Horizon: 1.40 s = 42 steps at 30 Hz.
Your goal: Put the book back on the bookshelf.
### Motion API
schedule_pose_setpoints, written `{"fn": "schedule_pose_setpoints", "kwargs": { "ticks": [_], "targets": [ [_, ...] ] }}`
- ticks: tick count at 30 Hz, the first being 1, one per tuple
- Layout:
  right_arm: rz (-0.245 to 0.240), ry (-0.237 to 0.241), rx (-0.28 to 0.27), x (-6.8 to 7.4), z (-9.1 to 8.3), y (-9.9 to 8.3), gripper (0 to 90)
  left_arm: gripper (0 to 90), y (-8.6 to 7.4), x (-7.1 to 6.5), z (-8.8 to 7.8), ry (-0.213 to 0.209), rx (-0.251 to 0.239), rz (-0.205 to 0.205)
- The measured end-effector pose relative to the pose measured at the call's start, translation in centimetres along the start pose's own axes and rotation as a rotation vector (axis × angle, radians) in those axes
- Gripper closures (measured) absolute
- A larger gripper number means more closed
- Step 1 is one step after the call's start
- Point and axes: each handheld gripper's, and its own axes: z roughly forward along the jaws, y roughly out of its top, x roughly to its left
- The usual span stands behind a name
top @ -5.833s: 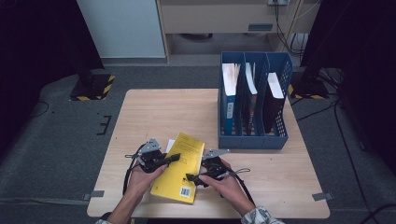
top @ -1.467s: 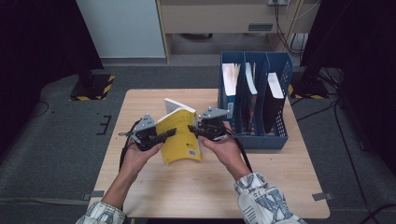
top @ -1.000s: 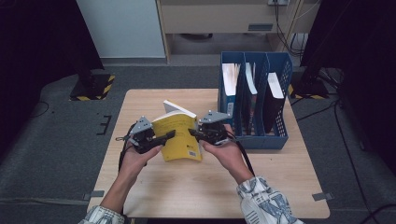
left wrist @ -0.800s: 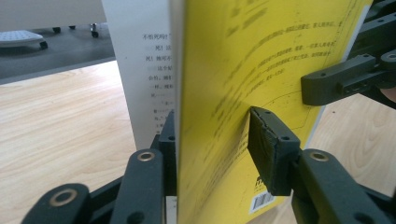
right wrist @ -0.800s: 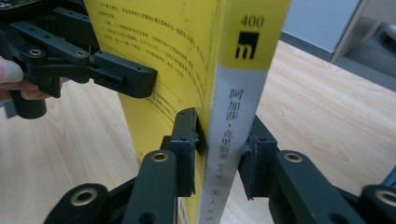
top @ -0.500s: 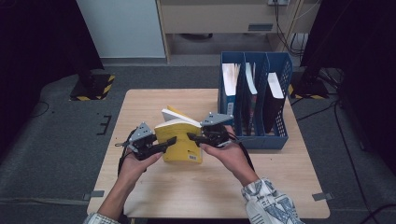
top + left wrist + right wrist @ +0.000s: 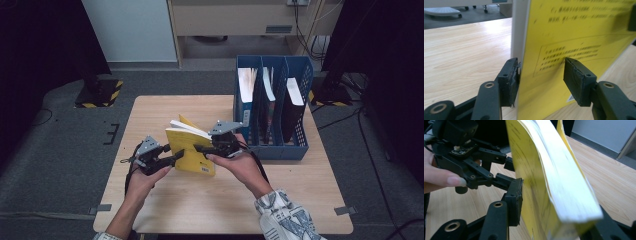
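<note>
high view: a yellow paperback book (image 7: 191,150) stands upright on its lower edge near the middle of the wooden bench (image 7: 165,107), just left of a blue file rack (image 7: 298,105) holding papers and folders. the left tool (image 7: 172,159) meets the book's left edge, the right tool (image 7: 199,148) its right side. left gripper view: the book's cover (image 7: 574,37) stands between the jaws, one pad (image 7: 513,75) against its back, the other pad (image 7: 576,77) clear of the cover, so the tool is spread; its jaws have just been opening. right gripper view: the book (image 7: 544,177) sits between the spread jaws, which have just been opening; i cannot tell whether they still touch it.
</note>
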Motion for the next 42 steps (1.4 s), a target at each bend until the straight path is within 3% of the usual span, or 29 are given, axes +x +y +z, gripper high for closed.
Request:
{"fn": "schedule_pose_setpoints", "kwargs": {
  "ticks": [6, 10, 16, 21, 26, 32, 42],
  "targets": [
    [0.002, 0.015, -0.009, 0.1, 0.4, 0.3, 60.1, 44.8, -0.7, 0.2, 0.2, 0.031, 0.011, 0.006],
    [0.006, 0.016, -0.011, 0.0, 0.5, 0.3, 63.9, 38.5, -1.4, 0.4, 0.2, 0.069, 0.079, 0.055],
    [0.009, 0.023, -0.005, -0.2, 0.7, 0.4, 63.9, 23.9, -2.5, 0.8, 0.0, 0.118, 0.153, 0.089],
    [0.006, 0.026, 0.004, -0.1, 0.9, 0.6, 64.2, 15.8, -3.1, 1.4, -0.1, 0.126, 0.179, 0.050],
    [0.011, 0.034, 0.006, -0.3, 0.9, 0.6, 65.7, 7.5, -3.9, 2.4, -0.8, 0.164, 0.240, 0.091],
    [0.012, 0.036, 0.017, -0.3, 1.2, 0.7, 64.9, 6.7, -4.4, 3.2, -1.1, 0.184, 0.278, 0.056],
    [0.011, 0.042, 0.028, -0.5, 1.5, 0.9, 70.8, 6.6, -4.8, 3.8, -1.5, 0.195, 0.308, 0.046]
  ]
}}
